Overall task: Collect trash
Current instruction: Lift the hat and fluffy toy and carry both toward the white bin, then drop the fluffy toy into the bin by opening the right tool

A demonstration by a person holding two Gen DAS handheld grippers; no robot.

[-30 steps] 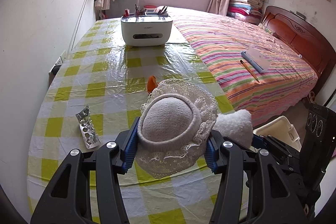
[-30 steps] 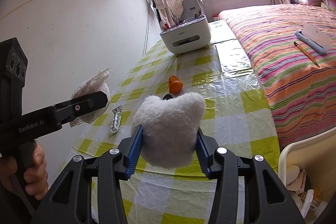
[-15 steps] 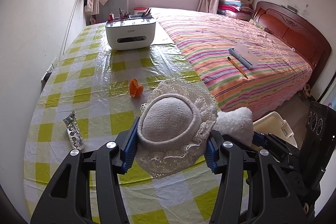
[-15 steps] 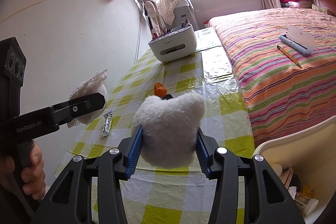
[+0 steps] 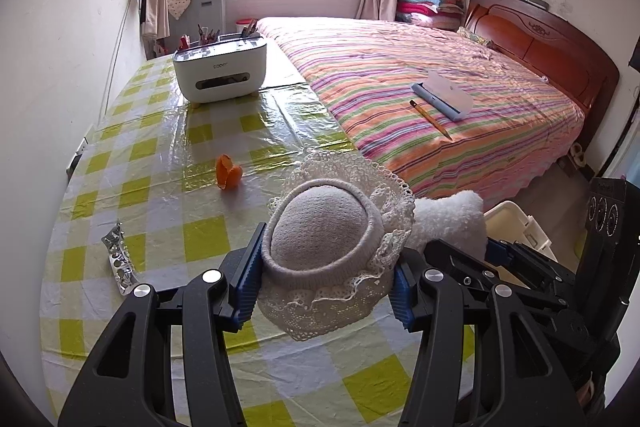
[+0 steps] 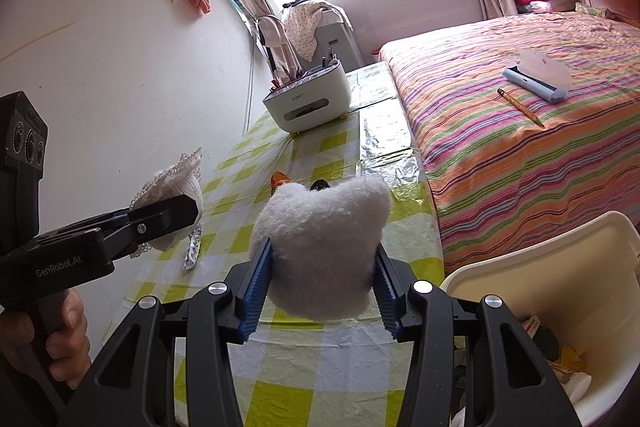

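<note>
The left tongs (image 5: 322, 277) pinch a small grey knitted hat with a lace brim (image 5: 320, 235), its blue pads pressed against both sides, holding it above a tabletop (image 5: 160, 163) covered in a yellow and white checked cloth. The right tongs (image 6: 318, 301) pinch a fluffy white plush piece (image 6: 324, 247) between their blue pads, just to the right of the left tongs and also above the tabletop's near edge. A hand (image 6: 48, 339) grips the handle of the left tongs.

The trash lies on the tabletop, apart from both tongs. An orange peel (image 5: 228, 173) sits ahead of the left tongs, toward the middle of the cloth. A crumpled silver pill pack (image 5: 119, 259) lies to the left of the left tongs, near the wall side.

A cream bin (image 6: 560, 267) with scraps inside stands beside the tabletop, just right of the right tongs. A white organiser box (image 5: 220, 73) stands at the tabletop's far end.
</note>
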